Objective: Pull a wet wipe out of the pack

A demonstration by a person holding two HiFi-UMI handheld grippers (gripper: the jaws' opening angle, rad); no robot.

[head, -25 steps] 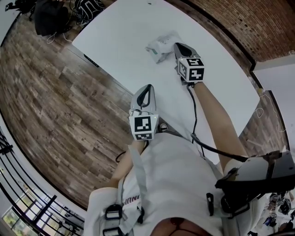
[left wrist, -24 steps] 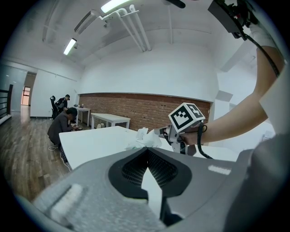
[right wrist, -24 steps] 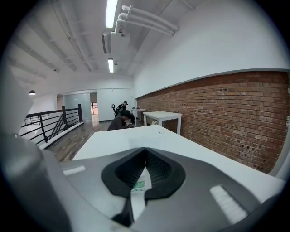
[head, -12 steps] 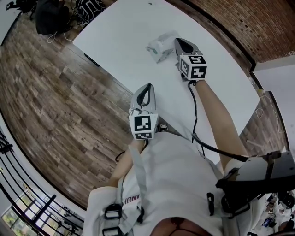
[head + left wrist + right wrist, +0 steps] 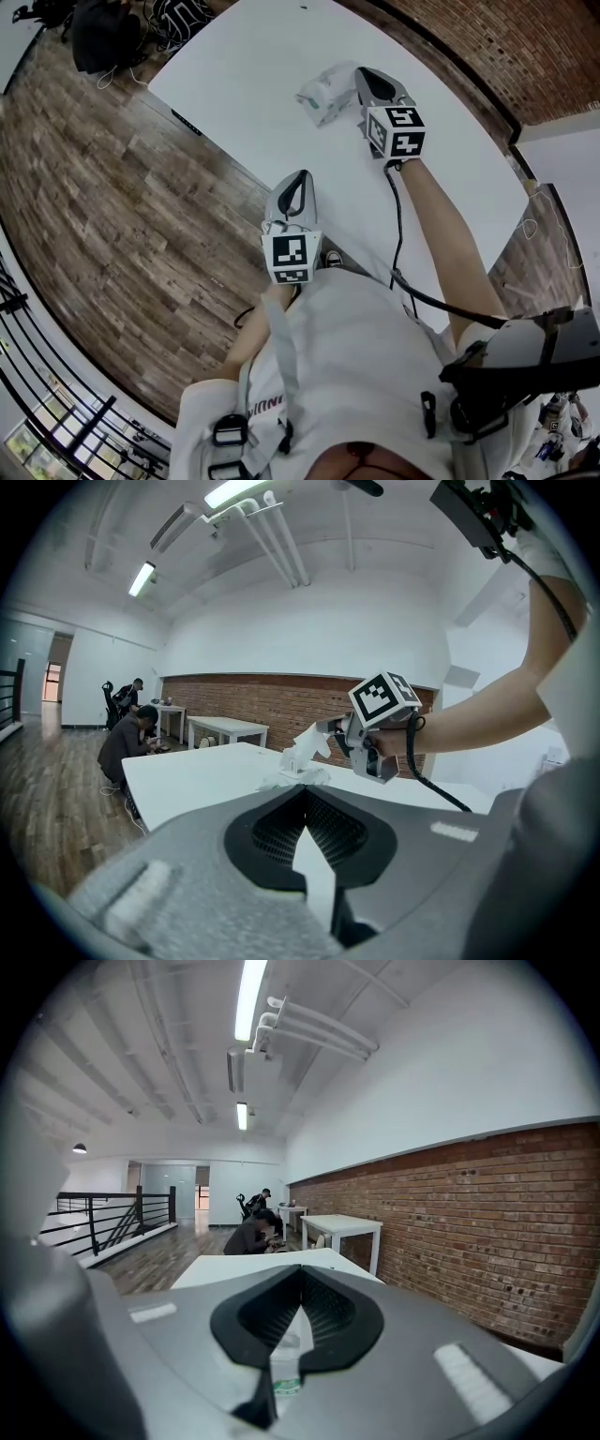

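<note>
A: Where is the pack?
B: On the white table (image 5: 234,56), near 12 o'clock in the head view. The pack (image 5: 325,94) is a crumpled white pouch with a little green print, well in from the table's edges.

A: And the right gripper?
B: The right gripper (image 5: 363,81) comes in from about 4 o'clock of the pack, with its tips just over it. Its jaws are pressed together on the wet wipe (image 5: 310,743). In the left gripper view that white sheet rises from the top of the pack toward 1 o'clock, straight into the tips.

A: Is the wipe free of the pack?
B: No, its lower end joins the pack. In the right gripper view a strip of white with green print shows through the gap behind the closed tips.

A: The left gripper?
B: The left gripper (image 5: 301,178) hangs at the table's near edge, at 7 o'clock of the pack and well apart from it. Its jaws are closed as well, tips touching, with nothing between them. It points toward the pack.

A: Anything behind?
B: A brick wall (image 5: 253,703) along the far side. A person (image 5: 127,747) also crouches at 9 o'clock in the left gripper view.
</note>
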